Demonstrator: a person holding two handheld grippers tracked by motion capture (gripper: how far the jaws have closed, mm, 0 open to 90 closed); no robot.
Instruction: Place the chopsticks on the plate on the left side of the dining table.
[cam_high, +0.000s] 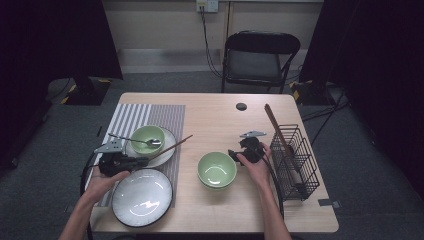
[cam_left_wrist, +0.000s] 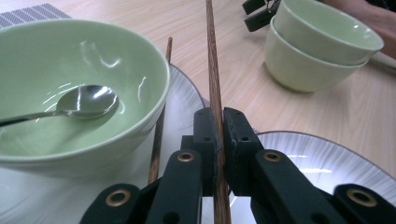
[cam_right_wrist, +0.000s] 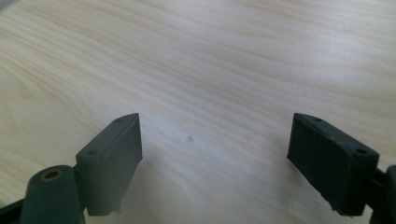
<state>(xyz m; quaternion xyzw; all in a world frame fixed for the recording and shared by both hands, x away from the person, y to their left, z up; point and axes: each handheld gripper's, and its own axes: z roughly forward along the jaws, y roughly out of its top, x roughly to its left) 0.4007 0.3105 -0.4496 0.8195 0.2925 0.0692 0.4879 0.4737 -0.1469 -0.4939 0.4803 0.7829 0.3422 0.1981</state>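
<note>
Chopstick (cam_left_wrist: 214, 79) in left hand-held gripper (cam_left_wrist: 218, 135)

Wire basket (cam_high: 300, 162), folding chair (cam_high: 260, 55)

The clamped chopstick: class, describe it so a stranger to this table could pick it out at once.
Start at the striped placemat on the table's left side, then find the small plate under the green bowl holding a spoon. Two wooden chopsticks lie there; the clamped chopstick is the one gripped between the left gripper jaws, its partner lying loose beside the bowl.
</note>
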